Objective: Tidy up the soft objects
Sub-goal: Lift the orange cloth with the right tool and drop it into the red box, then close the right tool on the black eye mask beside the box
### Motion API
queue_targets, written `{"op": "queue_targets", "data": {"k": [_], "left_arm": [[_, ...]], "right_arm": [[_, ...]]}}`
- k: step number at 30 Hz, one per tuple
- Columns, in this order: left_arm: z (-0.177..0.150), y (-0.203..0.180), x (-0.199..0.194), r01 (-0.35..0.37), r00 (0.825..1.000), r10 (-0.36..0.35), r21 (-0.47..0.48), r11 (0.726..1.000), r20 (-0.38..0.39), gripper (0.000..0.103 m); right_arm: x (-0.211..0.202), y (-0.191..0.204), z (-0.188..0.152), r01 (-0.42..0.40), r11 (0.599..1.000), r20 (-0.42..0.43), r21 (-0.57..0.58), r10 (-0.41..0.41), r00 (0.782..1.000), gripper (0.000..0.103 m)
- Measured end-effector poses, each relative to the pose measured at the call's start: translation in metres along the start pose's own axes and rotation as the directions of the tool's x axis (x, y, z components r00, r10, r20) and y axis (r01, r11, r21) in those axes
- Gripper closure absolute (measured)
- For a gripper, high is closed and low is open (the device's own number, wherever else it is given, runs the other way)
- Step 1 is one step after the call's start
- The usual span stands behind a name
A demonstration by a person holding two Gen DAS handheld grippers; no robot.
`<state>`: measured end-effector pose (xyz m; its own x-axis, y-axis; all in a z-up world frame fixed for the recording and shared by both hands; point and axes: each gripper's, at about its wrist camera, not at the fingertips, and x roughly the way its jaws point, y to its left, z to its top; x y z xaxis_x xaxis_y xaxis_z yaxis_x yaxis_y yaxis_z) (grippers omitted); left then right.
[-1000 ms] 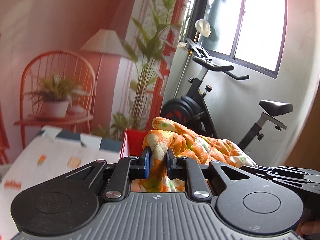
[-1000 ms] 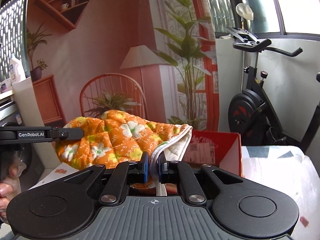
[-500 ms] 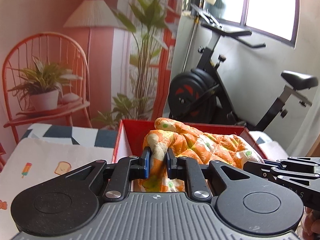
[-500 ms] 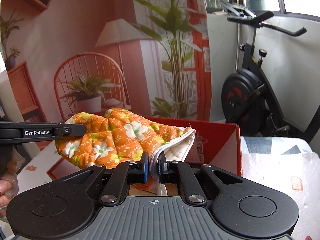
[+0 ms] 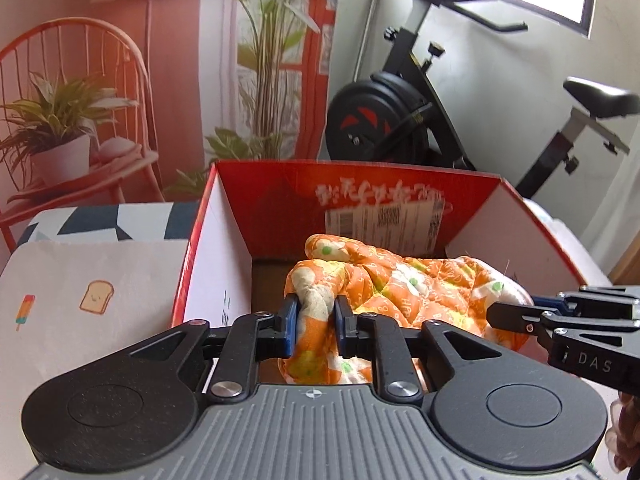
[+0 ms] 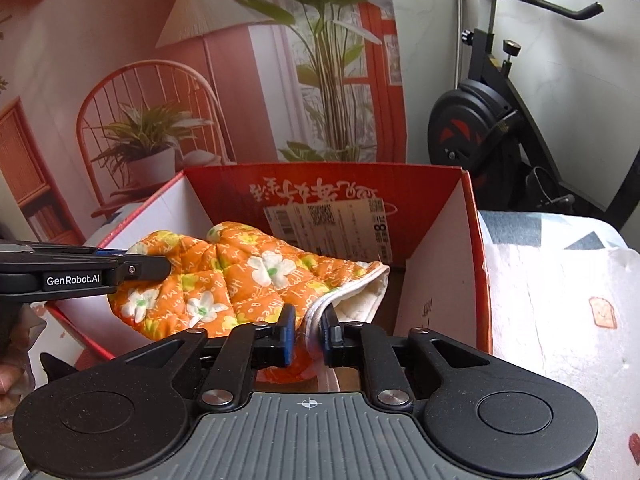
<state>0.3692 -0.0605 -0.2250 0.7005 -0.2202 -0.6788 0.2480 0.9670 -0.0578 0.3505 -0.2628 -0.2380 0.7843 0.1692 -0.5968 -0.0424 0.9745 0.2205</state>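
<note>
Oven mitt held above the open box

The orange mitt (image 6: 240, 276) is clamped at its ends by the left tool (image 5: 316, 320) and right tool (image 6: 308, 328), its long axis stretched between them over the red box (image 6: 440, 188).

We saw the red box (image 5: 400, 196) open at the top, so there was room to go in from above. Its tall back wall and two side walls blocked the way on three sides. The orange mitt (image 6: 240, 276) filled much of the space inside. Our left gripper (image 5: 314, 320) and right gripper (image 6: 308, 326) crowded each other over the box. The table (image 6: 560, 300) lay bare beside it.
</note>
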Motion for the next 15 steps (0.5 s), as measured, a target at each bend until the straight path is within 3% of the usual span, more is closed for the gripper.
{"op": "queue_targets", "data": {"k": [1, 4, 6, 15], "left_arm": [[0.000, -0.001, -0.001, -0.011, 1.000, 0.011, 0.011, 1.000, -0.011, 0.056], [-0.001, -0.001, -0.018, 0.001, 1.000, -0.002, 0.037, 0.999, 0.031, 0.038], [0.001, -0.001, -0.030, 0.005, 0.998, -0.008, 0.052, 0.999, 0.055, 0.037], [-0.019, 0.035, -0.083, 0.070, 0.985, -0.072, 0.018, 0.997, 0.157, 0.037]], "right_arm": [[-0.001, 0.001, -0.001, 0.001, 1.000, -0.004, 0.001, -0.001, 1.000, 0.081], [-0.009, 0.005, -0.005, -0.001, 1.000, -0.006, -0.014, 0.001, 1.000, 0.077], [-0.017, 0.009, -0.007, 0.009, 0.999, 0.004, -0.035, -0.009, 1.000, 0.070], [-0.072, 0.014, -0.031, 0.004, 0.999, 0.117, -0.033, 0.000, 0.993, 0.062]]}}
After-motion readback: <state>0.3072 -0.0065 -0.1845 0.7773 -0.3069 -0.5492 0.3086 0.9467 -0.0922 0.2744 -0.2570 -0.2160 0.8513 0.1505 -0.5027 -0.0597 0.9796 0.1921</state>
